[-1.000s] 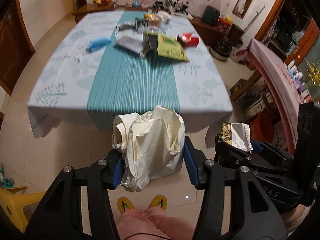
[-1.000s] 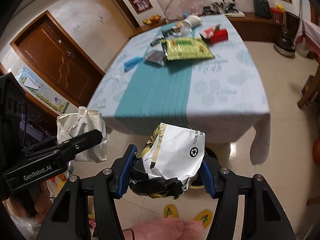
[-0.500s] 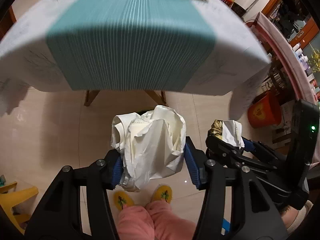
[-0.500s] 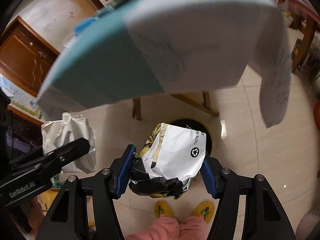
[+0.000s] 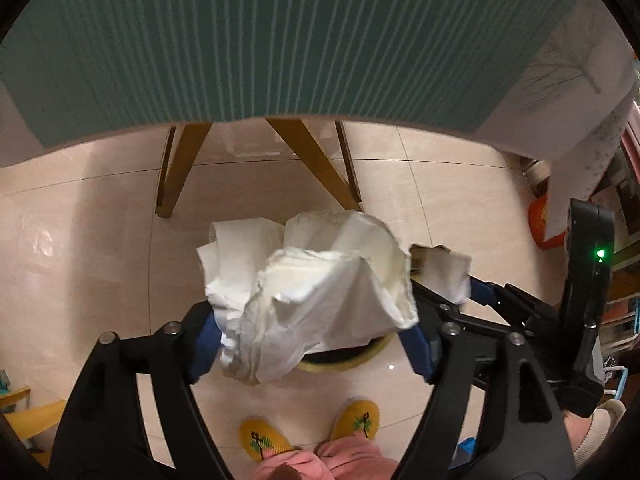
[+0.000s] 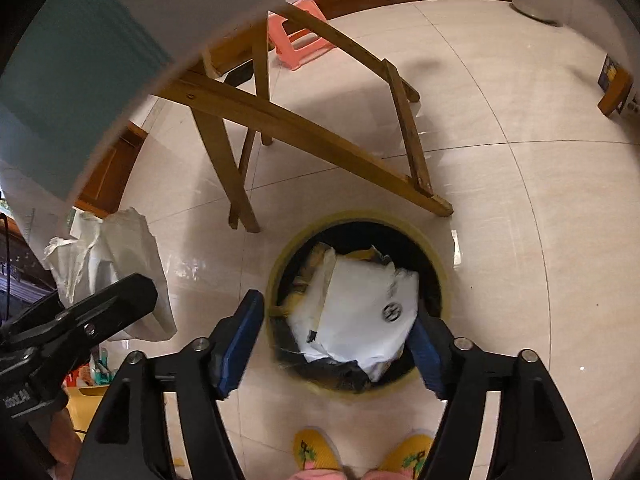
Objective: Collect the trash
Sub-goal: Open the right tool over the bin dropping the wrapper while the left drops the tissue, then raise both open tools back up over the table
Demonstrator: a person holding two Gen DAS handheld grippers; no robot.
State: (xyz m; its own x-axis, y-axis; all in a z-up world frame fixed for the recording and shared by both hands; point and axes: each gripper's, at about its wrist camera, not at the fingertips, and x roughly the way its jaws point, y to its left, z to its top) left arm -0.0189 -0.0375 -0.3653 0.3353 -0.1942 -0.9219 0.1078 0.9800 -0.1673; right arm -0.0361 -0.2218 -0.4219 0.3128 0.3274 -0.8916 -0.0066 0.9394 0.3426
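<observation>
My right gripper (image 6: 340, 344) is open straight above a round yellow-rimmed bin (image 6: 448, 280) on the floor. A white and yellow snack wrapper (image 6: 360, 308) is loose between its blue pads, blurred, with a gap on its left side, over the bin's dark mouth. My left gripper (image 5: 314, 344) has its jaws spread wide. A crumpled white paper wad (image 5: 312, 284) still sits between its pads, with the bin's rim (image 5: 344, 364) showing just behind. In the right wrist view the wad (image 6: 112, 264) hangs left of the bin.
The table's wooden legs (image 6: 304, 136) cross just beyond the bin, and the teal tablecloth (image 5: 280, 40) overhangs above. A pink stool (image 6: 296, 44) stands under the table. The person's yellow slippers (image 5: 264, 440) are near the bin. An orange bucket (image 5: 540, 224) sits at the right.
Both grippers dropped from table height and tilted down at the floor bin. The right jaws opened and let the wrapper go. The left jaws have widened around the paper wad.
</observation>
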